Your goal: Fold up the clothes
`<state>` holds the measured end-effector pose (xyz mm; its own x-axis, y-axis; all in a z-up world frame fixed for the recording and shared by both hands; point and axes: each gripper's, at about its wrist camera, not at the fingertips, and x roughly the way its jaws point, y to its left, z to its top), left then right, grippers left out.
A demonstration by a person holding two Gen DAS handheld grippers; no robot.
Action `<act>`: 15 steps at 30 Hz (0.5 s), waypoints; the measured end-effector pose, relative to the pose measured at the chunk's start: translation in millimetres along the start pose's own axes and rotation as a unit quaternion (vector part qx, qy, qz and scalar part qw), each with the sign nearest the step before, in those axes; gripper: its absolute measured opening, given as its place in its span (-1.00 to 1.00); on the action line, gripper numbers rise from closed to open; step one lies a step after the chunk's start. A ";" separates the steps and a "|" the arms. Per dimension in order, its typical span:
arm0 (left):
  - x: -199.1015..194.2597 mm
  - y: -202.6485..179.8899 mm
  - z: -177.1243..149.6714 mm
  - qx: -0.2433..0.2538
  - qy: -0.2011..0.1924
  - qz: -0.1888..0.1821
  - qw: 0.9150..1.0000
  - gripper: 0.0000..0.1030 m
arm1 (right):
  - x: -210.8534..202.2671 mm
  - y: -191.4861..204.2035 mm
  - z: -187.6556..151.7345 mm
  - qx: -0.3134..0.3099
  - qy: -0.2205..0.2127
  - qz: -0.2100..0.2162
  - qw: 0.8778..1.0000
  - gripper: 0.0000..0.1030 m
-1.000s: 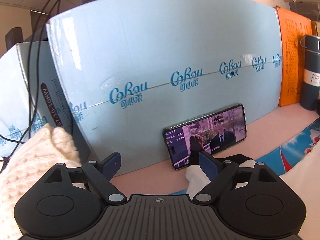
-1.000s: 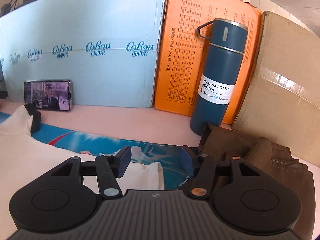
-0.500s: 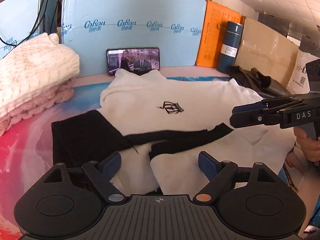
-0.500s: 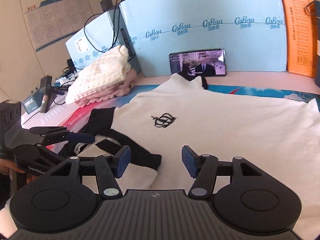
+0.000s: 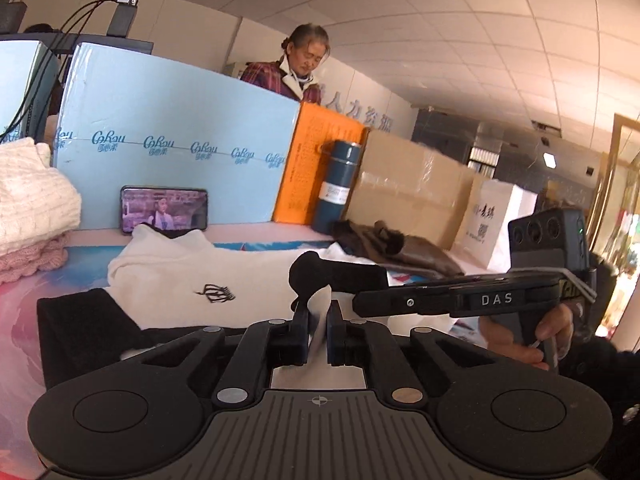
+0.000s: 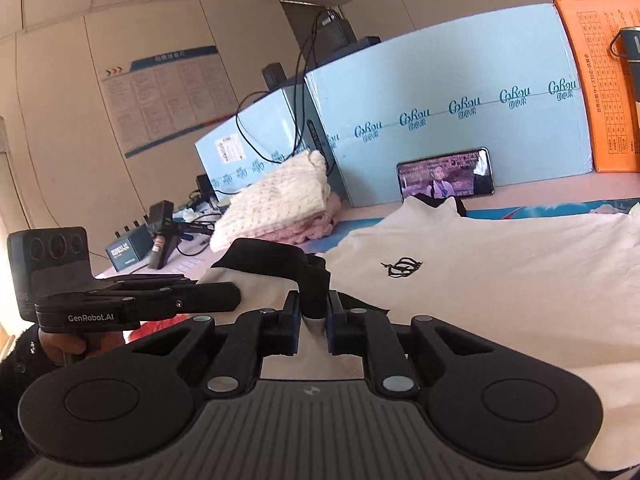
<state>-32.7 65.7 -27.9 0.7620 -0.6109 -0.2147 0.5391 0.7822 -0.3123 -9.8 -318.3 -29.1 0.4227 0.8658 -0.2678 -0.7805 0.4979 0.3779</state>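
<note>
A white sweatshirt [image 5: 188, 276] with black trim and a small black crown logo [image 5: 215, 293] lies flat on the table; it also shows in the right wrist view [image 6: 500, 264]. My left gripper [image 5: 318, 330] is shut on a fold of its white cloth near the hem, with a black cuff [image 5: 320, 272] just beyond the fingers. My right gripper [image 6: 314, 320] is shut on the black-edged cloth [image 6: 280, 260] beside it. Each gripper shows in the other's view, close alongside: the right gripper [image 5: 360, 304] and the left gripper [image 6: 236, 294].
Cream and pink knitted sweaters [image 5: 28, 216] are stacked at the left. A phone [image 5: 164, 210] leans on blue boxes [image 5: 180, 140] at the back. An orange box [image 5: 316, 168], a blue vacuum bottle [image 5: 338, 186], a brown garment [image 5: 392, 244] and cardboard boxes [image 5: 412, 188] stand at the right. A person [image 5: 300, 64] stands behind.
Both grippers were open above the spread sweatshirt; now both have shut on its cloth at the near edge and tilted up, side by side.
</note>
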 end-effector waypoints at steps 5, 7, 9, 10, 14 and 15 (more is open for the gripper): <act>-21.7 -10.2 -25.9 -0.044 -0.005 -0.113 0.993 -0.86 | -43.3 21.9 -25.2 0.001 0.004 0.009 1.000 -0.77; -23.7 -12.4 -40.9 -0.056 0.013 -0.141 0.988 -0.86 | -54.7 29.2 -37.2 0.002 0.021 0.008 1.000 -0.77; -22.0 -18.0 -51.8 -0.047 0.044 -0.150 0.987 -0.86 | -61.5 35.4 -49.6 0.006 0.045 0.005 0.999 -0.77; -20.0 -21.5 -57.8 -0.041 0.066 -0.154 0.985 -0.86 | -64.0 38.2 -55.6 0.007 0.057 0.004 0.998 -0.77; -13.6 -30.0 -65.0 -0.015 0.124 -0.156 0.980 -0.65 | -68.7 46.2 -72.9 0.010 0.100 0.005 0.995 -0.69; -13.6 -30.5 -63.1 -0.014 0.125 -0.165 0.978 -0.55 | -71.0 48.0 -74.9 0.009 0.105 0.008 0.994 -0.57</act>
<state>-82.1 42.4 -73.9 0.4348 -0.8427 -0.3175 0.7277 0.5364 -0.4273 -111.7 -359.6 -58.4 0.3032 0.8457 -0.4392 -0.7769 0.4862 0.4000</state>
